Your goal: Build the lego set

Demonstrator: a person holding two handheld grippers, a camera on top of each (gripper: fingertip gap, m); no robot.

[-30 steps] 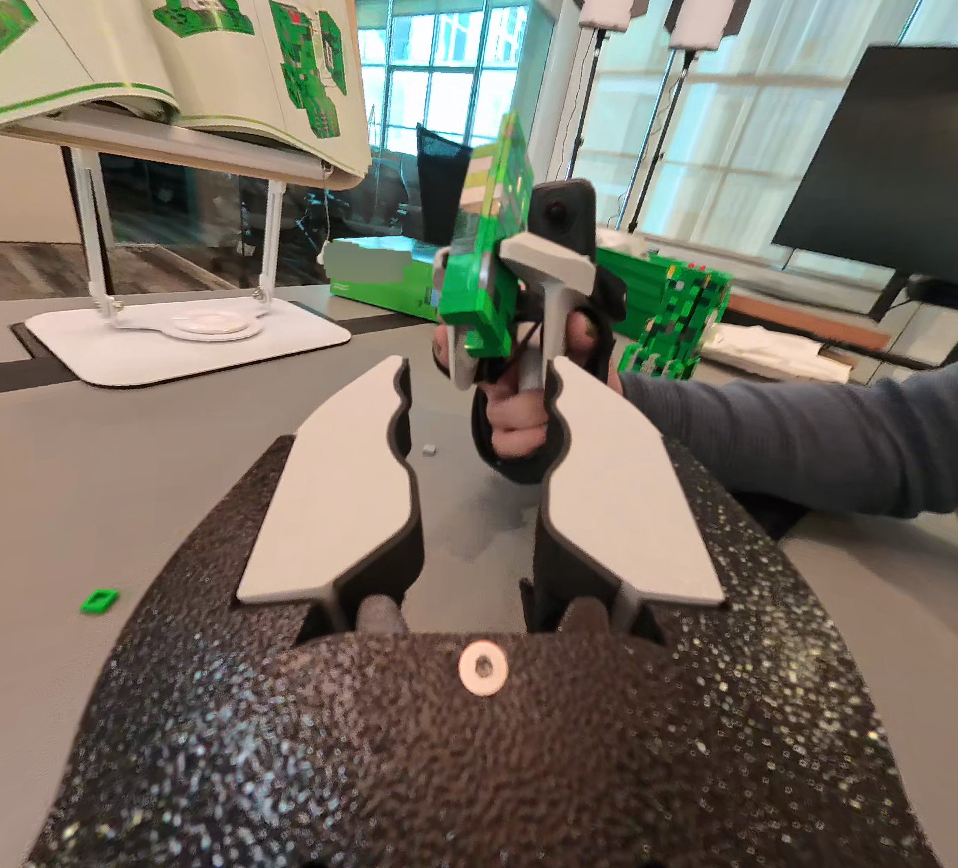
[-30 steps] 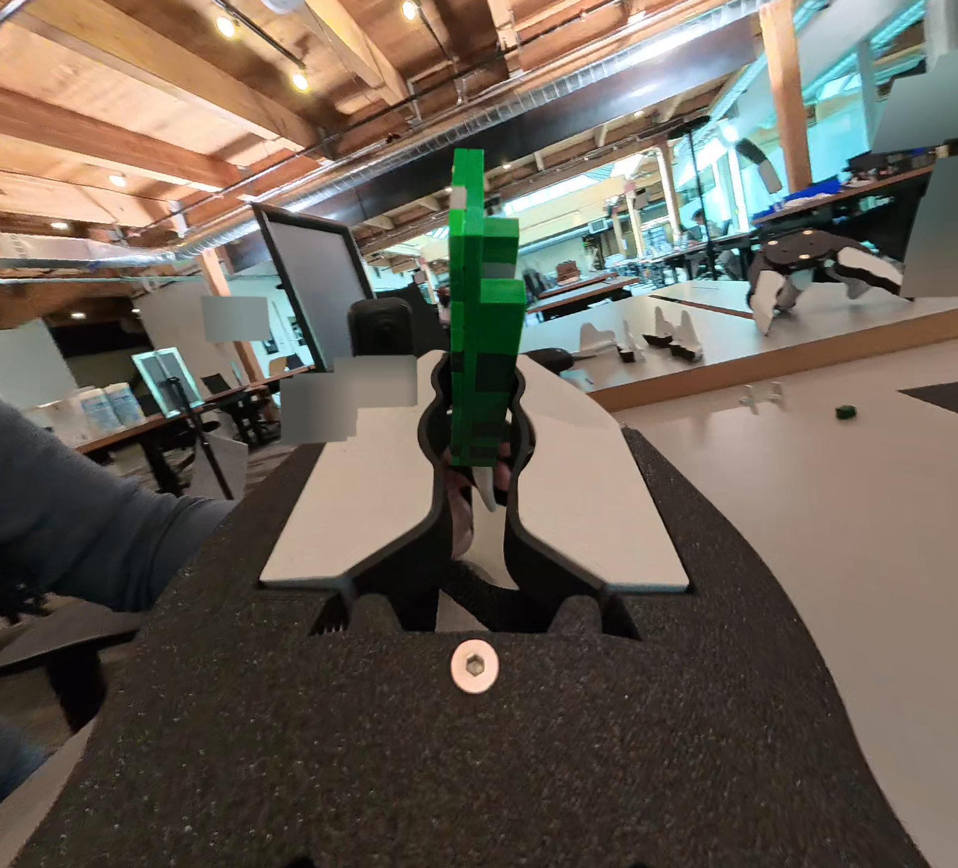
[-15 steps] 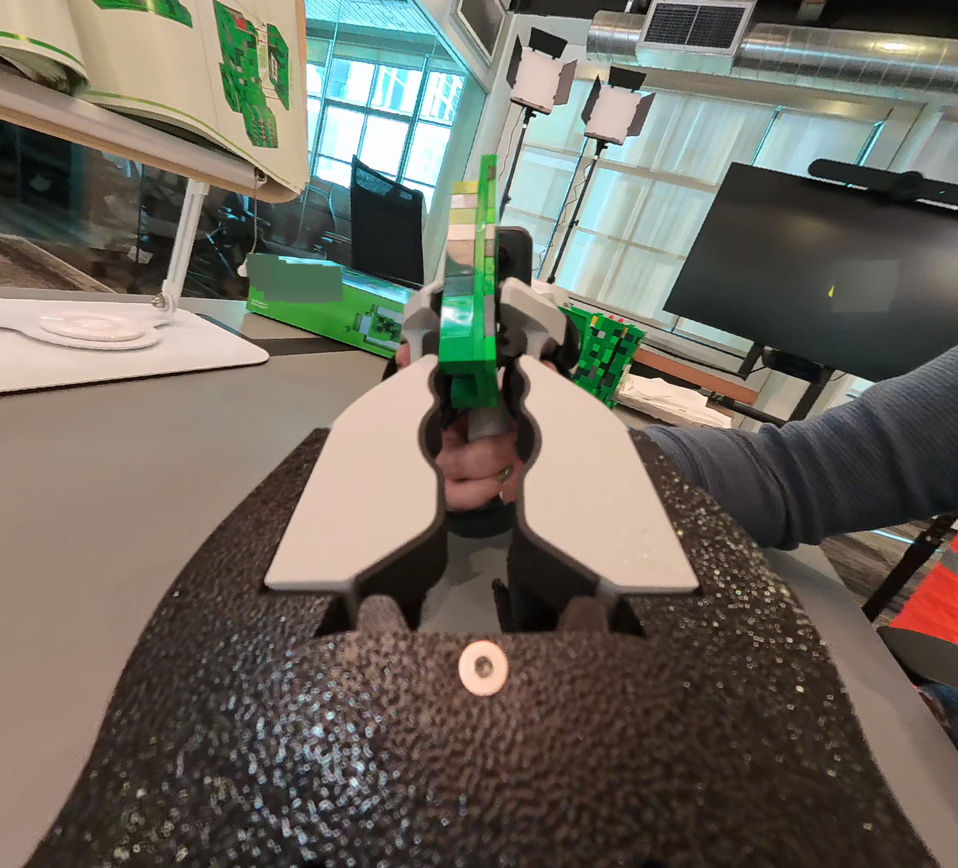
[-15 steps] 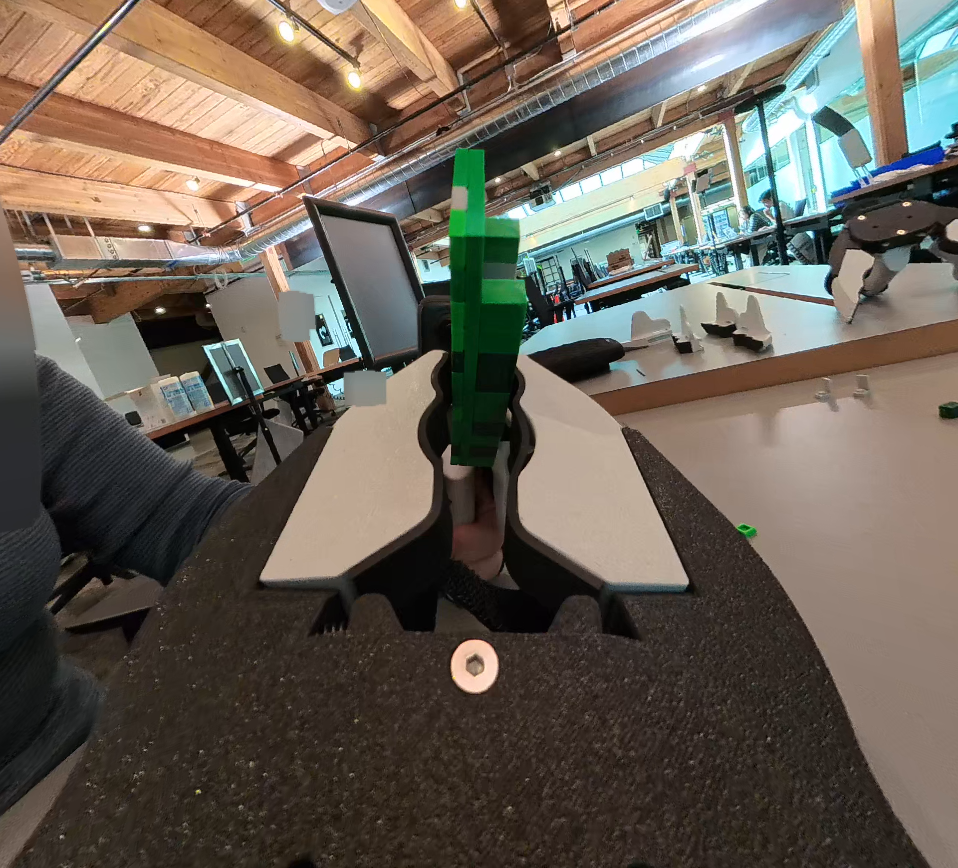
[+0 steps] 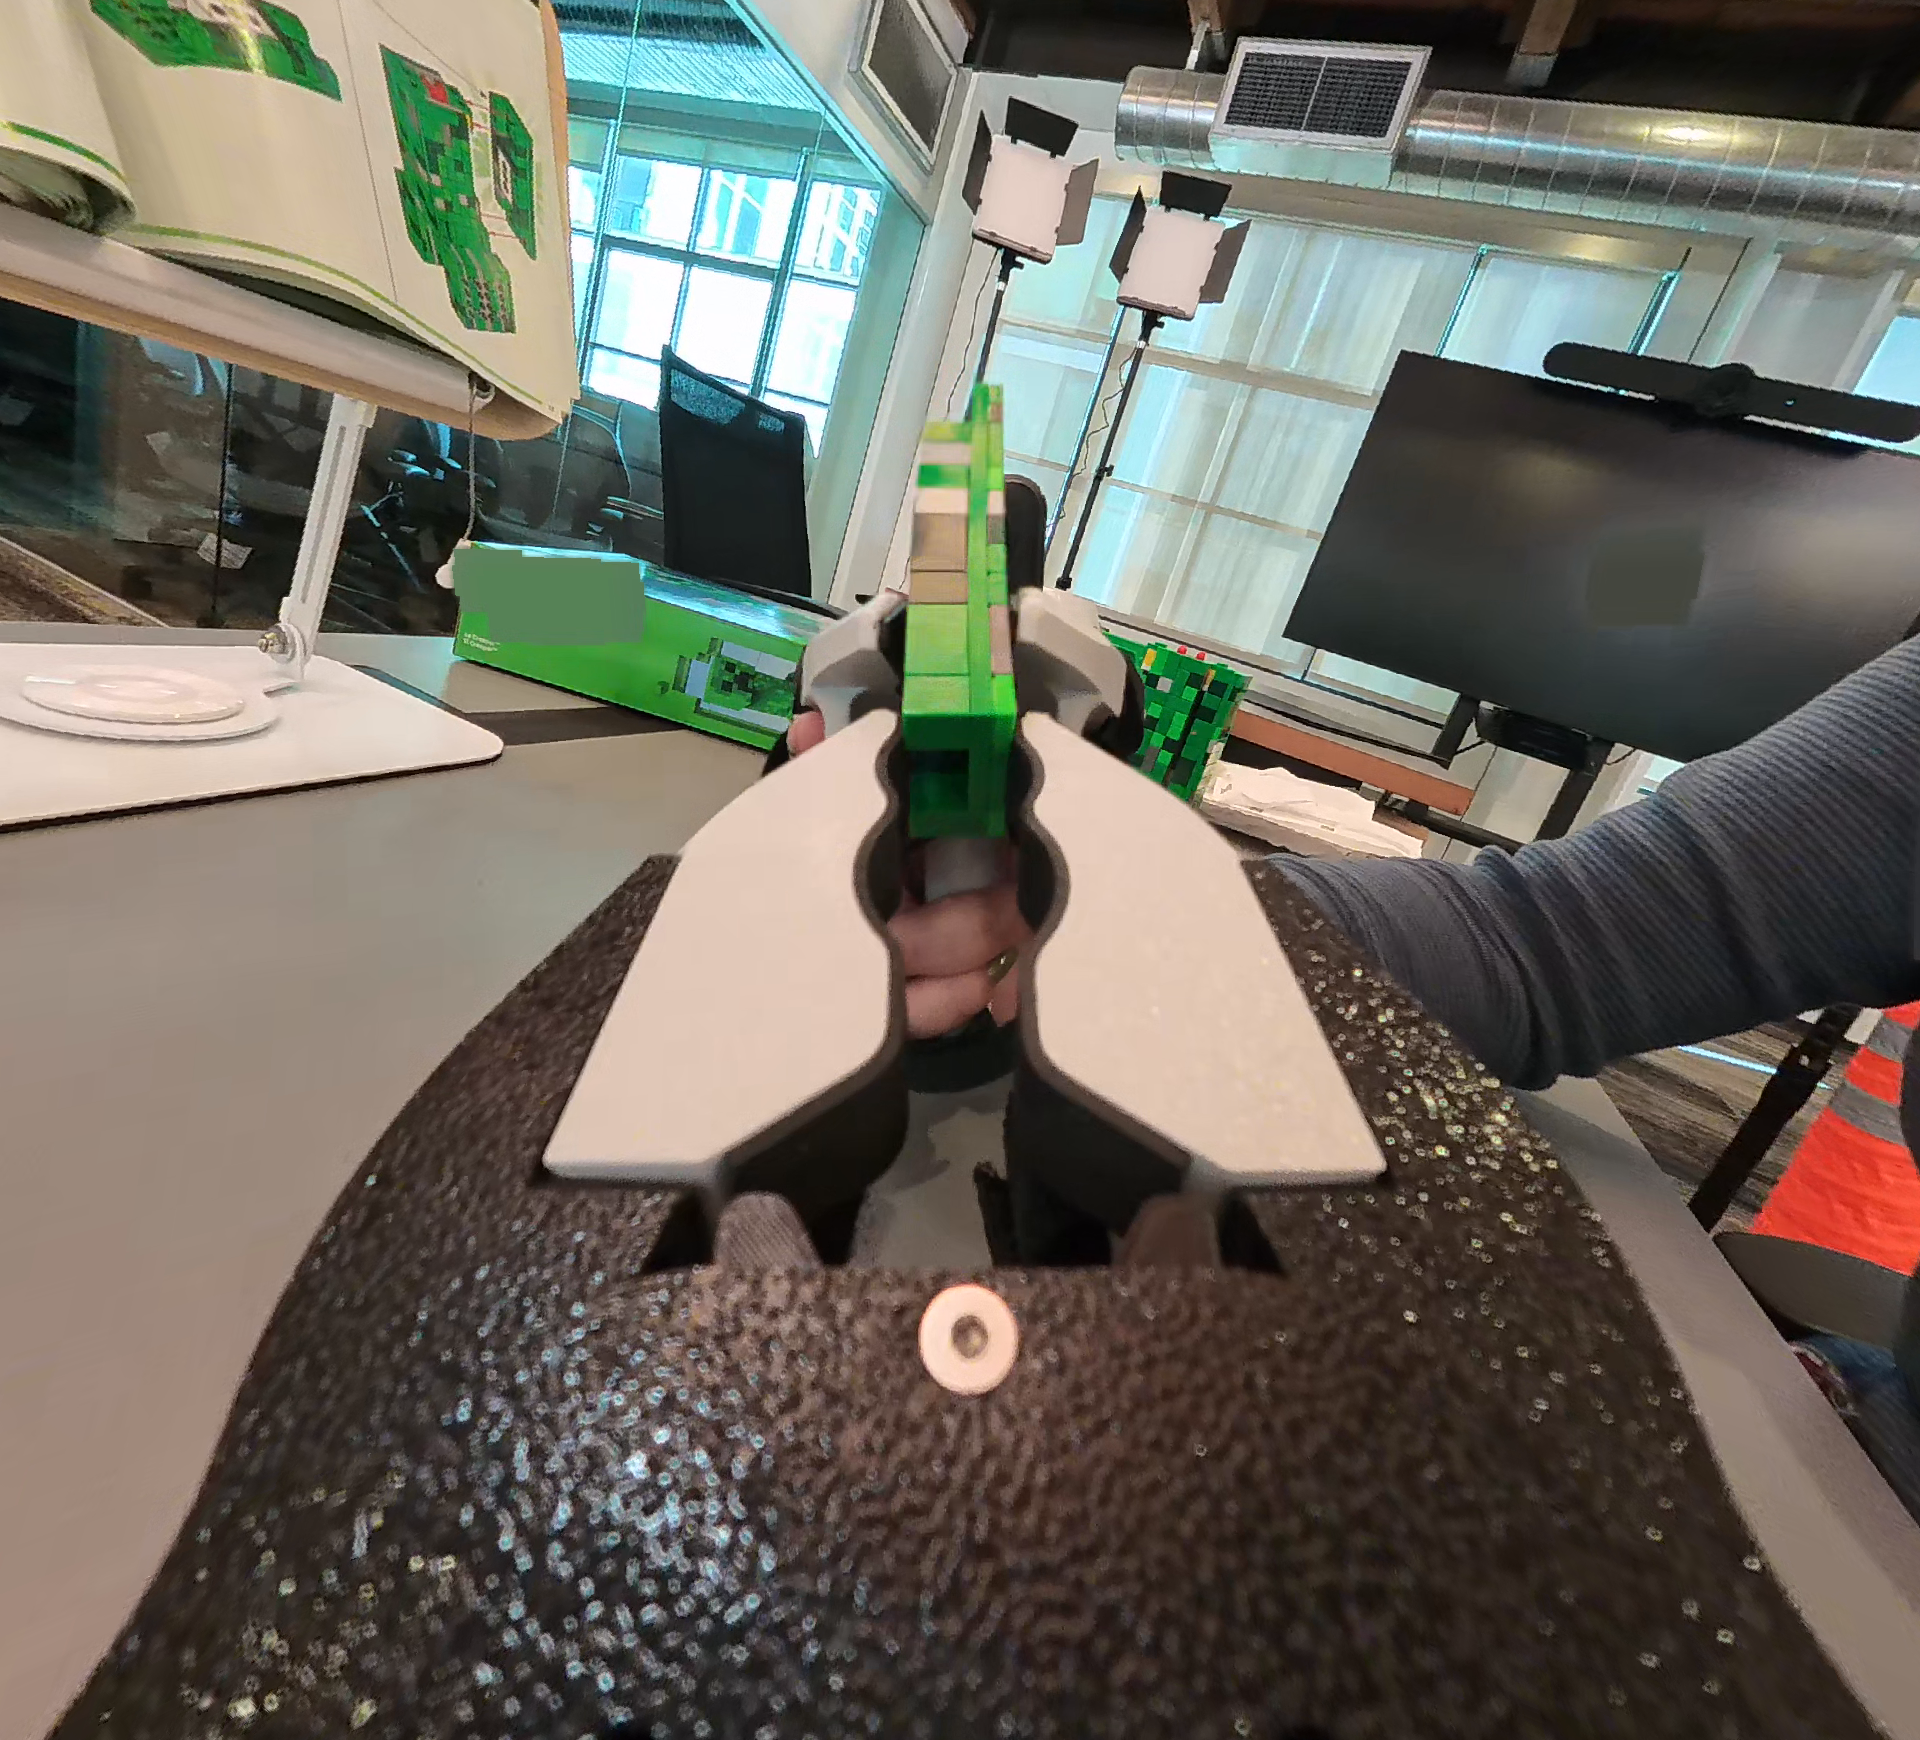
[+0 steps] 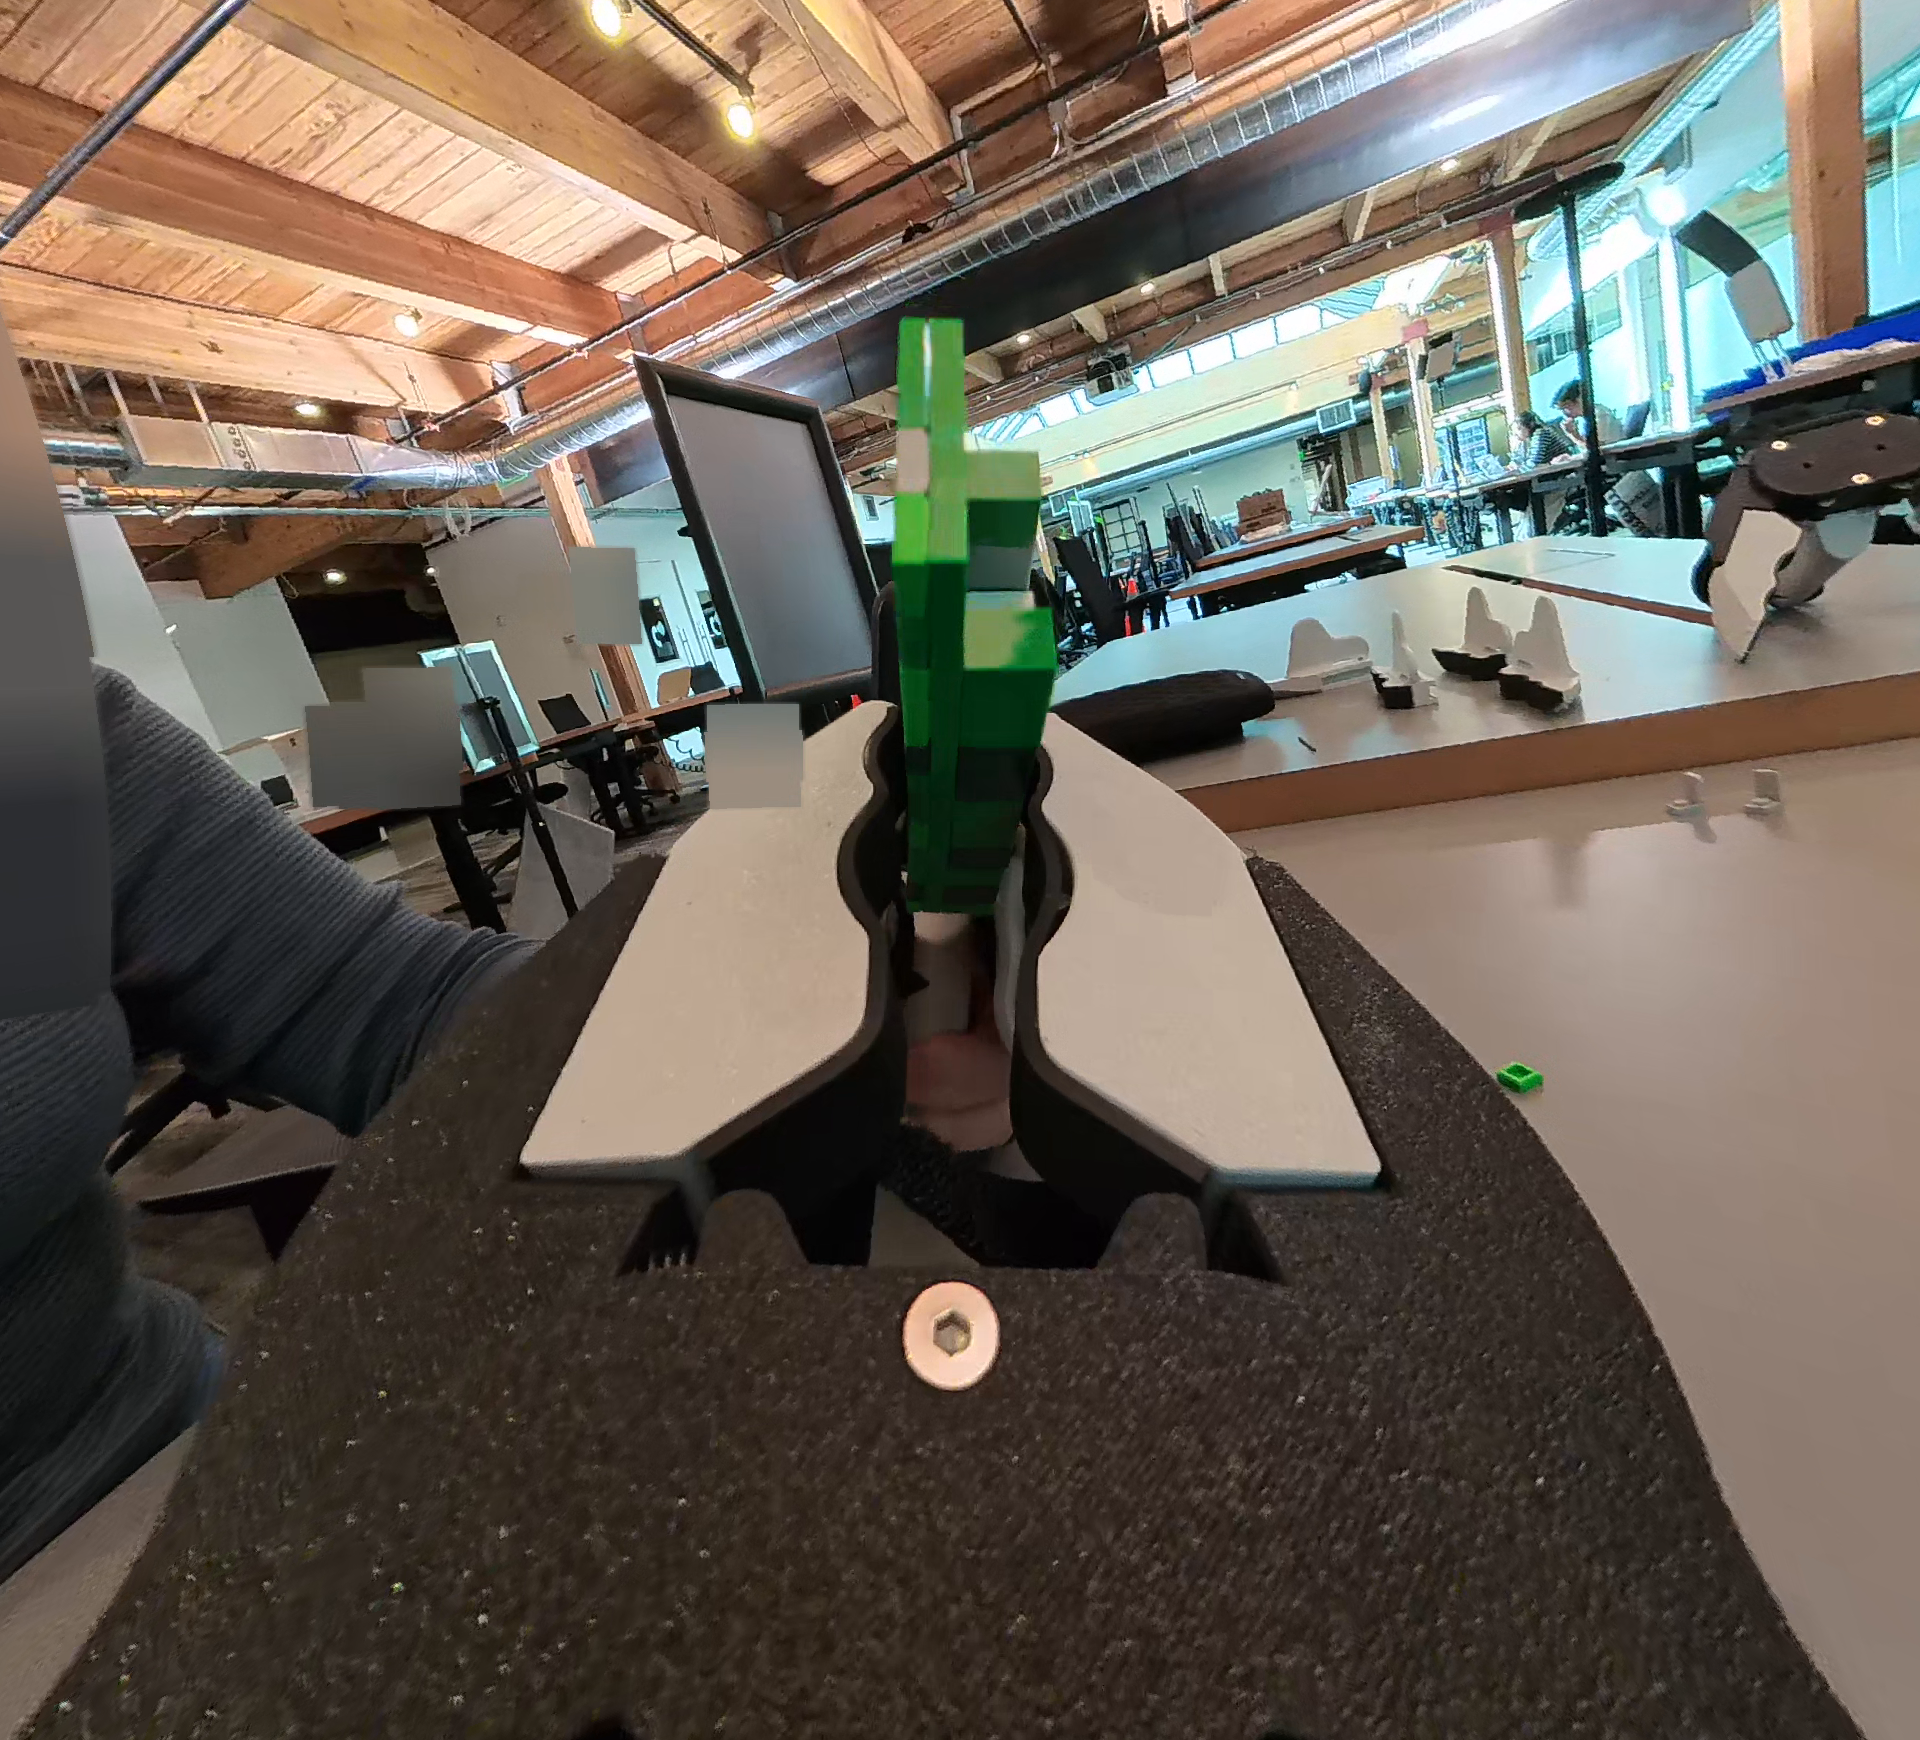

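A flat green lego panel (image 5: pixel 951 651) with grey and tan tiles stands upright and edge-on between both grippers, above the grey table (image 5: pixel 312 963). My left gripper (image 5: pixel 956 755) is shut on its lower part. My right gripper (image 5: pixel 956 641) faces it from the other side, its grey fingers (image 5: pixel 1070 662) clamping the same panel a little higher. In the right wrist view the right gripper (image 6: pixel 961 745) is shut on the panel (image 6: pixel 971 651). The left gripper is mostly hidden behind the panel there, and only a hand shows below.
An open instruction booklet (image 5: pixel 312 80) rests on a white stand (image 5: pixel 208 724) at the left. A green box (image 5: pixel 665 662) and a built green lego model (image 5: pixel 1184 724) stand behind. A loose small green piece (image 6: pixel 1519 1078) lies on the table. A sleeved arm (image 5: pixel 1558 911) crosses from the right. Left and right tips are no more than a few centimetres apart.
My left gripper was open and low a second ago. It has risen to the panel and closed around it. The right gripper has kept its hold and turned the panel edge-on.
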